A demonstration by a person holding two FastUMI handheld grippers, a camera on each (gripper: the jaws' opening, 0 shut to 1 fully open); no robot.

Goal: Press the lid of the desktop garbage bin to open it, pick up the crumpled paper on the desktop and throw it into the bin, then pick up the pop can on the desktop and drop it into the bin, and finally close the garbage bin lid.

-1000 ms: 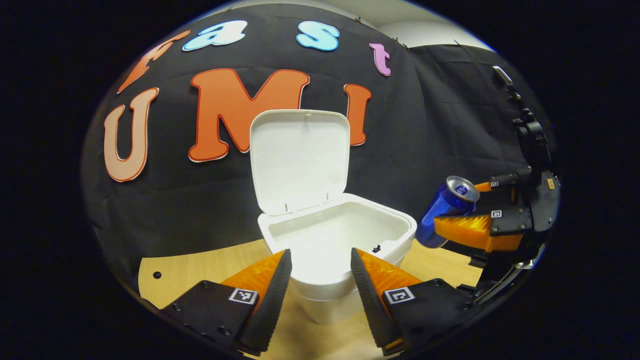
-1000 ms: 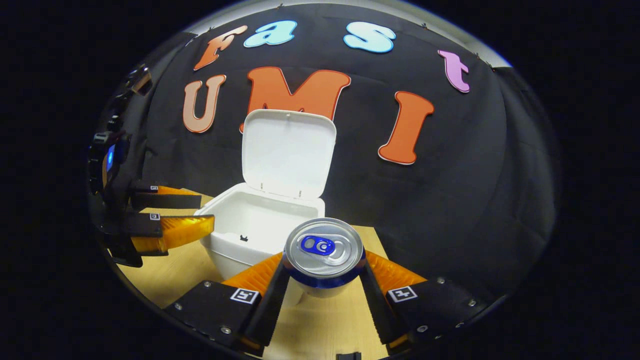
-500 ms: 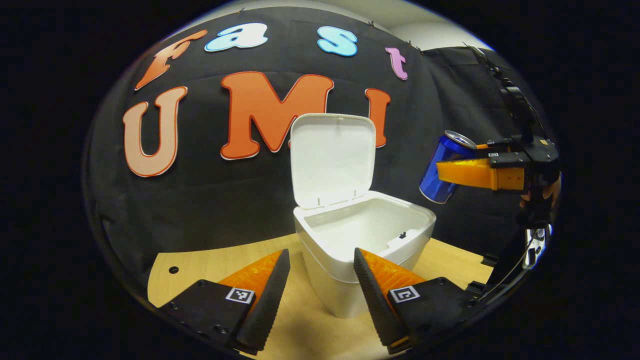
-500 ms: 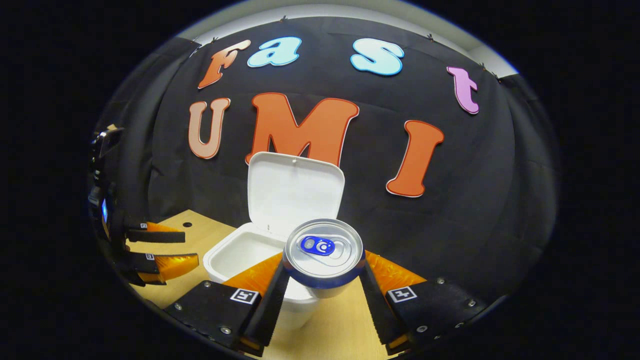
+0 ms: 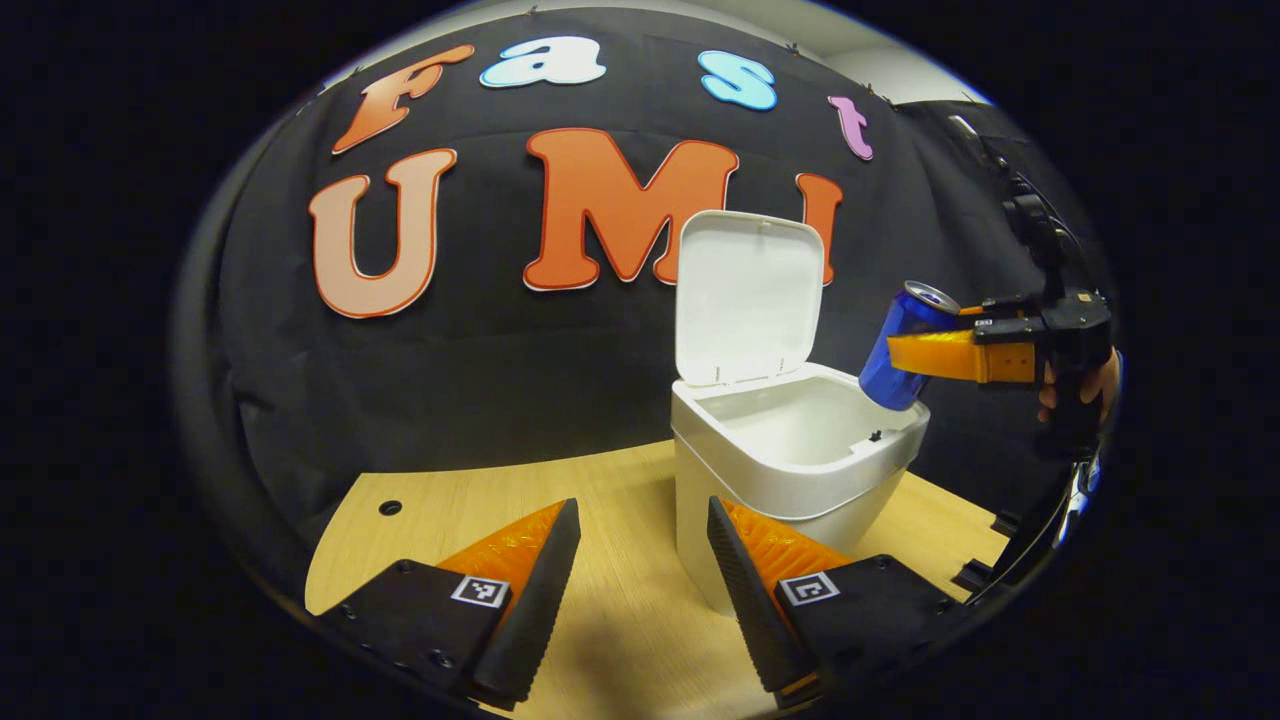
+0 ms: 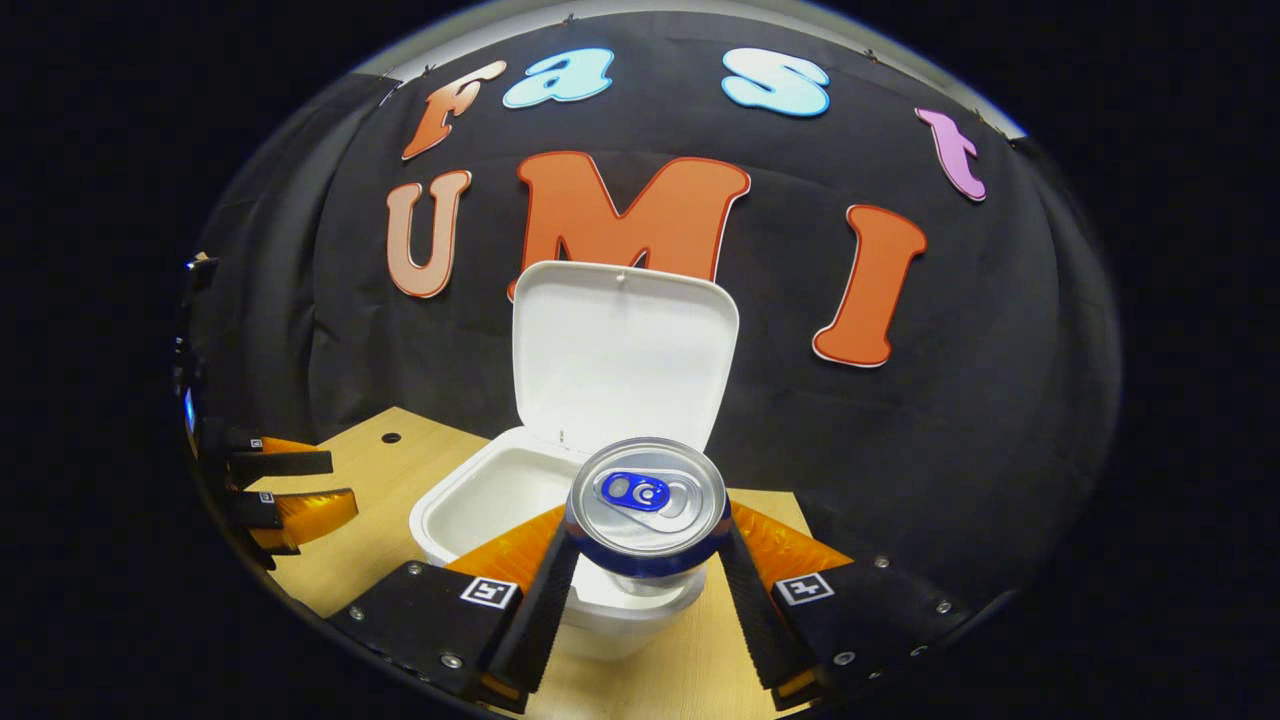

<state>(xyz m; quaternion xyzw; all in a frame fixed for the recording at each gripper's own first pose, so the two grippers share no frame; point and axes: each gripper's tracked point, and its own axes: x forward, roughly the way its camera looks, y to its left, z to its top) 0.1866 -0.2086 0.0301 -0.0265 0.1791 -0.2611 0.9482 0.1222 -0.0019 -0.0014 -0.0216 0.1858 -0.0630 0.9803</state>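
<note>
- Two grippers are in my feeds: the right gripper has its fingers pressed on either side of the pop can, while the left gripper has its fingers spread apart with nothing between them, low over the wooden desktop
- In the left gripper view the pop can hangs in the air, tilted, just above the near right rim of the garbage bin, with the right gripper reaching in from the side and a hand behind it
- The bin's lid stands upright and open, so the mouth is free; I cannot see the crumpled paper from these angles
- I judge the can to be light and thin-walled, a smooth rigid cylinder that could dent or slip if squeezed badly; the hold across the upper body, just under the top, looks sound to me
- Against a second ago, the can is higher and closer over the bin's opening, and the bin sits more directly under it in the right gripper view
- My left gripper has backed off to the left, so the bin has slid right in its view
</note>
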